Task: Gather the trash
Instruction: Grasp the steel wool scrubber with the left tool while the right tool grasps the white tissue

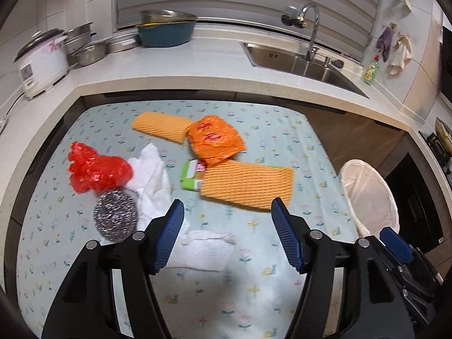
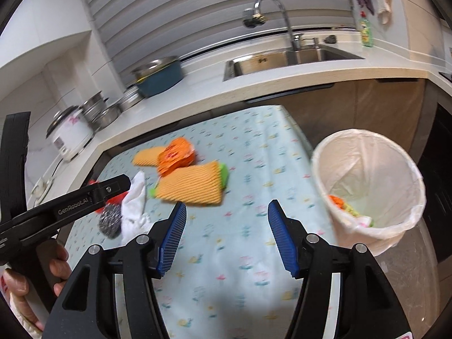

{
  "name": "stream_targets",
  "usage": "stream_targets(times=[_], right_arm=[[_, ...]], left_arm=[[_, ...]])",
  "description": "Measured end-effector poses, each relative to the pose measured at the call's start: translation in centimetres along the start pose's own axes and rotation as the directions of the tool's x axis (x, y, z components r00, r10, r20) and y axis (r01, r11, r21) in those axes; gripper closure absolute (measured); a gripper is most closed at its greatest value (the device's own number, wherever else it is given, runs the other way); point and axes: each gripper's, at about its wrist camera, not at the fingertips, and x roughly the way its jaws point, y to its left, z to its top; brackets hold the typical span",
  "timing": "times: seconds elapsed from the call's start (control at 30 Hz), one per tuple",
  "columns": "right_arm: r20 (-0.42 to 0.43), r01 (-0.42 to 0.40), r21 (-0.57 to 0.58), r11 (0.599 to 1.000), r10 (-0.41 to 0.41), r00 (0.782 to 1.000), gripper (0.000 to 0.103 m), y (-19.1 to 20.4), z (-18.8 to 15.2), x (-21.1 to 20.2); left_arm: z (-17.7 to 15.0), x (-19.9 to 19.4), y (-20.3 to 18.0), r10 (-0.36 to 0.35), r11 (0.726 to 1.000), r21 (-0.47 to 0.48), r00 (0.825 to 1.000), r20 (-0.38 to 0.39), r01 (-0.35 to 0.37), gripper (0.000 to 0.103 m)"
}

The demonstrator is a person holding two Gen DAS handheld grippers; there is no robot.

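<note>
Trash lies on a floral tablecloth (image 1: 282,130): two orange foam nets (image 1: 248,186) (image 1: 161,126), an orange plastic bag (image 1: 216,139), a green carton (image 1: 189,176), a red plastic bag (image 1: 97,171), a steel scourer (image 1: 115,216) and white paper towels (image 1: 151,180) (image 1: 203,250). My left gripper (image 1: 227,217) is open and empty above the near towel. My right gripper (image 2: 227,220) is open and empty over the cloth, near the foam net (image 2: 189,188). A lined white bin (image 2: 367,186) at the table's right holds some trash.
A kitchen counter (image 1: 197,65) wraps behind the table with a sink (image 1: 296,62), tap, rice cooker (image 1: 42,62), steel pots (image 1: 84,48) and a blue basin (image 1: 166,32). A soap bottle (image 1: 370,70) stands by the sink. The left gripper's body (image 2: 65,209) crosses the right wrist view.
</note>
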Motion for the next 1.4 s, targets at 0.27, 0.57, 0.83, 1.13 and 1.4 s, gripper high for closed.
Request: stream_targets(times=[0.27, 0.57, 0.83, 1.13, 1.4], right_arm=[[-0.076, -0.063, -0.061, 0.996, 0.059, 0.995, 0.045, 6.0, -2.2, 3.1], [-0.166, -0.102, -0.110, 0.989, 0.083, 0.983, 0.044, 10.9, -4.5, 6.9], [-0.233, -0.112, -0.146, 0.983, 0.076, 0.970, 0.044, 13.7, -5.8, 10.6], [-0.279, -0.107, -0.164, 0.981, 0.058, 0.959, 0.044, 15.0, -6.0, 14.2], [-0.279, -0.072, -0.223, 0.972, 0.006, 0.960, 0.061, 15.3, -6.6, 15.1]], left_arm=[[-1.5, 0.5, 6.5, 0.096, 0.994, -0.041, 0.995, -0.039, -0.098, 0.036], [-2.5, 2.0, 11.9, 0.111, 0.990, -0.081, 0.989, -0.096, -0.119, 0.016], [-2.7, 5.2, 13.7, 0.121, 0.990, -0.049, 0.979, -0.162, -0.130, 0.015], [-2.4, 8.5, 14.4, 0.091, 0.993, -0.056, 0.974, -0.208, -0.105, 0.015], [-3.0, 9.0, 14.0, 0.067, 0.995, -0.053, 0.974, -0.218, -0.081, 0.037]])
